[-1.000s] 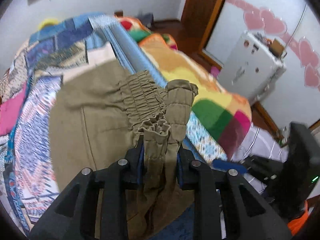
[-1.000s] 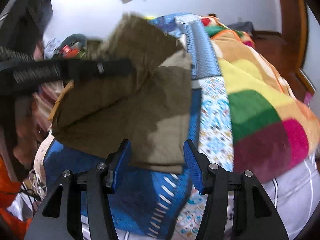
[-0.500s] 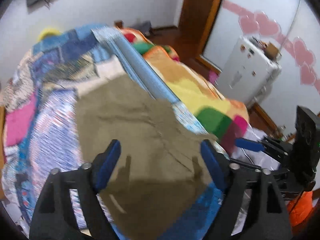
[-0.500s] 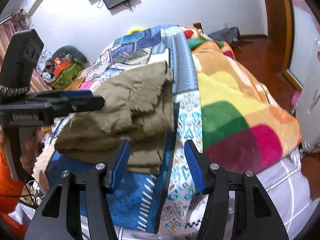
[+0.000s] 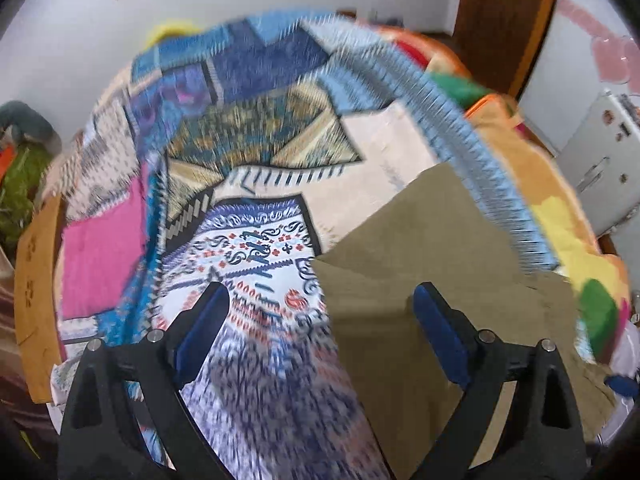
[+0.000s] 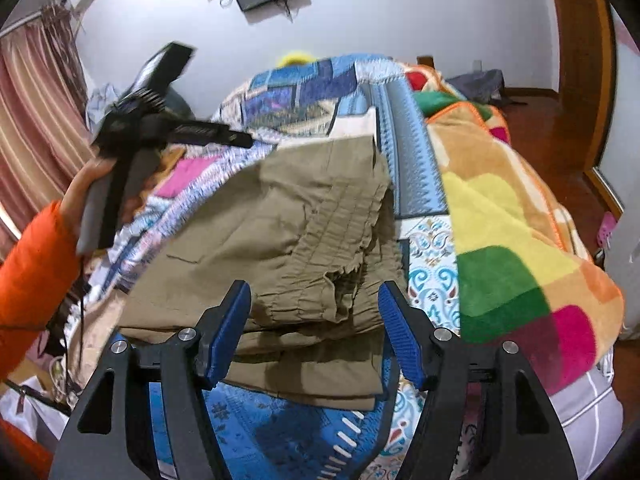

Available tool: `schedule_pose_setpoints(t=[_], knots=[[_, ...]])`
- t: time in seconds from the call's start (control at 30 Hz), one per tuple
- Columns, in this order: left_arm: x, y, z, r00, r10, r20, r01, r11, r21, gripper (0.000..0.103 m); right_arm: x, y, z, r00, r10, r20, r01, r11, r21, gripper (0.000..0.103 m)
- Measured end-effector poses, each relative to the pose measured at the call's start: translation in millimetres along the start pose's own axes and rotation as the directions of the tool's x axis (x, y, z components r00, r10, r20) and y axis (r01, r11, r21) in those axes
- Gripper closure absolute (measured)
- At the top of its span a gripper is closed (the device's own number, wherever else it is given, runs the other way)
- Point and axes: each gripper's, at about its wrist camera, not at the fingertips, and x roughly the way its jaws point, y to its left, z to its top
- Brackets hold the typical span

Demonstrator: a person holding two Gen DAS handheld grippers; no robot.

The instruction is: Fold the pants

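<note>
Folded olive pants [image 6: 304, 248] on patchwork bedspread [image 5: 248, 128], colourful blanket [image 6: 512, 232] beside; both grippers [image 5: 320, 320] [image 6: 314, 328] wide, empty.

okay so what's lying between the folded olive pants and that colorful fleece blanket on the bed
In the right wrist view, a strip of the patterned bedspread, a blue-grey zigzag band and a light blue scroll print, separates the pants from the fleece blanket.

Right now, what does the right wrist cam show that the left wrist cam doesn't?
Right wrist only: the pants' gathered waistband on top of the fold, and the left gripper raised off the pants beside the orange sleeve. Left wrist only: a plain flat face of the pants and a pink patch of the quilt. Both: folded pants on the quilt, each view's own gripper open and empty, including the right gripper.
</note>
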Motion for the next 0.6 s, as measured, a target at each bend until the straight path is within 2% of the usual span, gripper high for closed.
schedule_pose_setpoints(t=[0.1, 0.13, 0.17, 0.33, 0.5, 0.6], knots=[[39.4, 2.0, -1.0, 0.997, 0.019, -0.072, -0.019, 1.000, -0.002, 0.008, 12.0, -0.3, -2.8, 1.000, -0.005, -0.029, 0.005, 1.000, 0.003, 0.041], [45.8, 2.6, -3.4, 0.997, 0.015, -0.071, -0.016, 1.000, -0.004, 0.002, 14.6, -1.5, -3.1, 1.000, -0.001, -0.031, 0.001, 1.000, 0.013, 0.041], [46.3, 2.3, -6.5, 0.999, 0.034, -0.034, -0.034, 0.999, 0.001, 0.000, 14.4, -2.1, -3.4, 1.000, 0.004, -0.028, -0.004, 1.000, 0.024, 0.041], [40.6, 4.6, -16.4, 0.998, 0.067, 0.003, -0.067, 0.997, 0.031, 0.000, 17.3, -8.3, 2.8, 1.000, -0.005, -0.028, 0.006, 0.999, 0.050, 0.040], [20.6, 12.9, -38.7, 0.986, 0.163, 0.035, -0.166, 0.983, 0.080, 0.000, 12.1, -4.9, 6.3, 0.999, -0.030, -0.020, 0.031, 0.999, 0.019, 0.040], [3.8, 22.9, -61.9, 0.975, 0.217, 0.043, -0.220, 0.973, 0.073, 0.000, 5.4, -1.5, 5.7, 0.999, -0.040, 0.004, 0.040, 0.999, 0.011, 0.040]])
